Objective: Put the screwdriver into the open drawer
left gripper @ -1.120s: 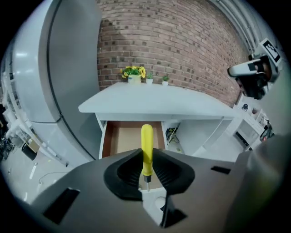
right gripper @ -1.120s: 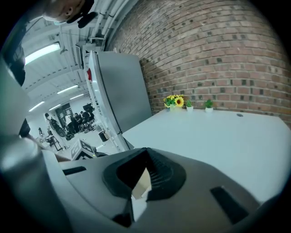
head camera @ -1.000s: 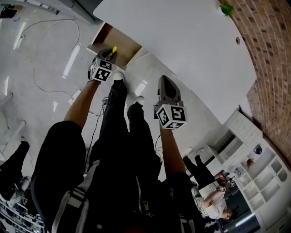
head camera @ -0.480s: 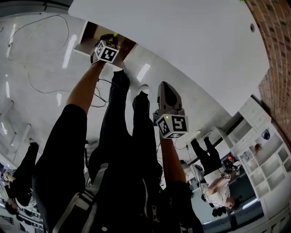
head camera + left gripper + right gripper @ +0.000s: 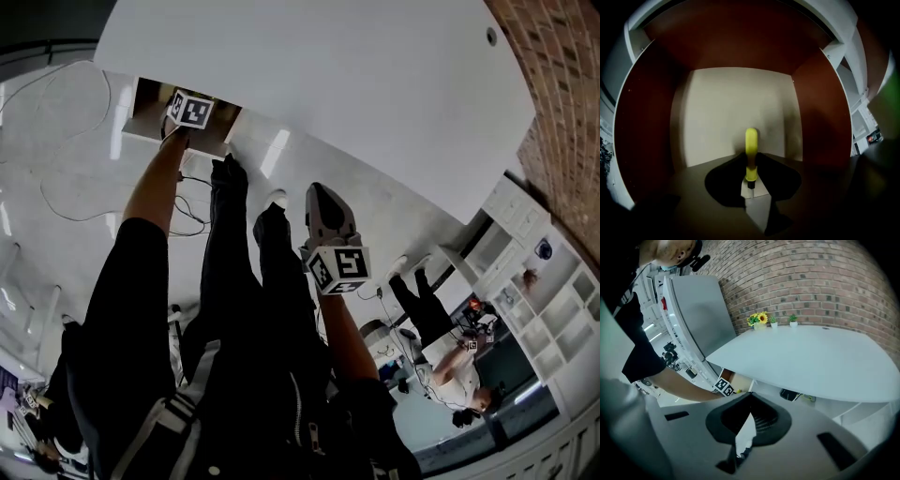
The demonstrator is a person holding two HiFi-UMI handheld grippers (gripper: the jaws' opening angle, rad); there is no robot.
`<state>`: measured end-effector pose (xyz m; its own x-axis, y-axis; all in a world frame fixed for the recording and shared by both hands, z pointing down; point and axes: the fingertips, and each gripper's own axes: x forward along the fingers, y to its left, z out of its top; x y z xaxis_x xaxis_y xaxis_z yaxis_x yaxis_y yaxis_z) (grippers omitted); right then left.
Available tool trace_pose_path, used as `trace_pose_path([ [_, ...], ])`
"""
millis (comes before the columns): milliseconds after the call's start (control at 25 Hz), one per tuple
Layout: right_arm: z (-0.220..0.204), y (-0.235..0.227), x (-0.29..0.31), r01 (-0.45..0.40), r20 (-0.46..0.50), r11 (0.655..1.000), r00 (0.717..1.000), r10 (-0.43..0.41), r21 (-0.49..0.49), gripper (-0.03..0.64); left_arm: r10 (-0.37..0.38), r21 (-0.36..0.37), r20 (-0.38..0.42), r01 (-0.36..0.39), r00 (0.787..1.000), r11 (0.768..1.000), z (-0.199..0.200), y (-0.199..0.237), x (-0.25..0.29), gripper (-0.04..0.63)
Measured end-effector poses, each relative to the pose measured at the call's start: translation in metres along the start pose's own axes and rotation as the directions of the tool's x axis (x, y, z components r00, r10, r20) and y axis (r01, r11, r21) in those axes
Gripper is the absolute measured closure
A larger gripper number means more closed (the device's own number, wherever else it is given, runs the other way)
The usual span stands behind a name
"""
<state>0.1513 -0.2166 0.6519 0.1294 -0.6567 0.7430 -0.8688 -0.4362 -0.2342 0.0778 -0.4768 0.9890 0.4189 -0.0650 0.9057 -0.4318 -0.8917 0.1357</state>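
Note:
My left gripper [image 5: 190, 111] reaches into the open drawer [image 5: 145, 105] under the white table; only its marker cube shows in the head view. In the left gripper view the jaws [image 5: 750, 185] are shut on the screwdriver [image 5: 751, 152]. Its yellow handle points ahead at the drawer's pale back panel [image 5: 722, 112], between red-brown side walls. The right gripper [image 5: 323, 194] hangs in mid-air over the person's legs, well clear of the drawer. Its jaws are shut with nothing between them [image 5: 750, 397]. In the right gripper view the left gripper's cube [image 5: 723, 387] sits at the drawer mouth.
The white table top [image 5: 328, 75] overhangs the drawer. A brick wall [image 5: 562, 112] runs at the right, with small flower pots [image 5: 759, 319] at the table's far end. Cables [image 5: 56, 202] lie on the floor at left. White shelving [image 5: 553, 328] and another person [image 5: 441, 356] stand at lower right.
The left gripper has gone deeper into the drawer with the screwdriver, and the yellow handle no longer shows in the head view. The right gripper has stayed about where it was.

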Motion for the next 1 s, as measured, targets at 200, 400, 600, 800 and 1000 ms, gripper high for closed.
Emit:
trace_pose_path([
  [200, 0.007, -0.004, -0.009, 0.007, 0.012, 1.000, 1.000, -0.007, -0.006, 0.609, -0.009, 0.011, 0.000, 0.009, 1.000, 1.000, 0.002, -0.009, -0.016, 0.503],
  [400, 0.012, -0.009, -0.013, -0.006, 0.034, 0.999, 0.999, 0.004, 0.047, 0.609, 0.022, 0.011, 0.058, -0.022, 0.998, 1.000, 0.005, -0.018, -0.068, 0.505],
  [600, 0.022, -0.014, -0.020, -0.002, 0.075, 0.999, 0.997, -0.002, 0.052, 0.609, -0.041, 0.047, 0.171, 0.033, 0.984, 0.998, 0.011, -0.053, -0.148, 0.558],
  [800, 0.051, -0.022, -0.040, -0.024, 0.148, 0.999, 0.989, 0.021, 0.021, 0.609, -0.065, 0.082, 0.307, 0.041, 0.950, 0.996, 0.045, -0.097, -0.242, 0.565],
  [1000, 0.090, -0.035, -0.068, -0.034, 0.253, 0.999, 0.967, 0.040, -0.029, 0.609, -0.048, 0.110, 0.449, -0.002, 0.892, 0.994, 0.106, -0.134, -0.328, 0.566],
])
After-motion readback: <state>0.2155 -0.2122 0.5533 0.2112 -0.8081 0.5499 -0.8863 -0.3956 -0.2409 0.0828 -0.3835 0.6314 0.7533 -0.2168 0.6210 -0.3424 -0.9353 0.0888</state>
